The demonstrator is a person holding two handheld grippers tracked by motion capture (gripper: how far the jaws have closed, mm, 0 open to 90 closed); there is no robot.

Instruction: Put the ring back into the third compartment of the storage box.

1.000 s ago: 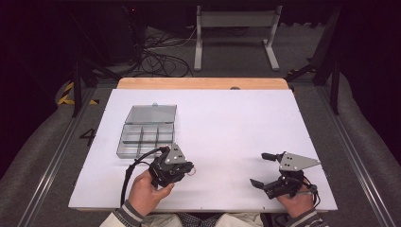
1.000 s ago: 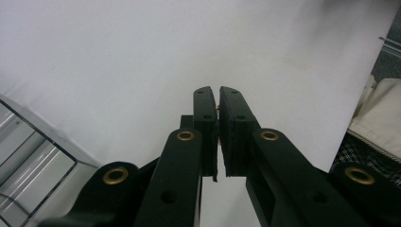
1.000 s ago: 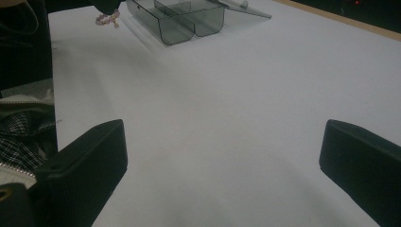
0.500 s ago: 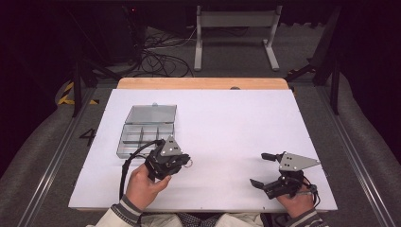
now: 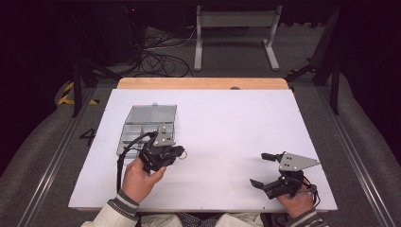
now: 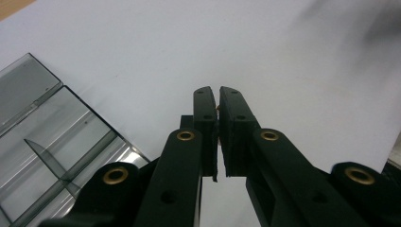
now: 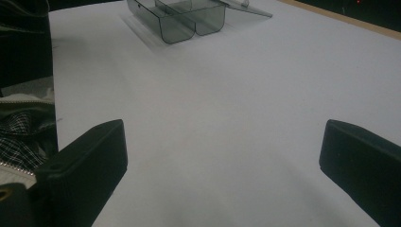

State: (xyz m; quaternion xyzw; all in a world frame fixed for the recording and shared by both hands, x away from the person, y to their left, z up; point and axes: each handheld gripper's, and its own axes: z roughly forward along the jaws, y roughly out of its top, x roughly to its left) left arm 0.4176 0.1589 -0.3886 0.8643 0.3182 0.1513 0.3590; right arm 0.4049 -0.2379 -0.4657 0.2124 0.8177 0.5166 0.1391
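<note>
Smoky plastic organiser box (image 5: pixel 145 127) lies lid-open beside your left gripper (image 6: pixel 217 101), fingers clenched on a small ring (image 5: pixel 183 153), probably to drop in; right gripper (image 5: pixel 263 169) fingers released.

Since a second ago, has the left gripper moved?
Yes. The left gripper has shifted up the picture, closer to the clear plastic box.

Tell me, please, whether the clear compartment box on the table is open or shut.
Open: the compartment box has its lid swung back flat behind it, exposing the dividers.
</note>
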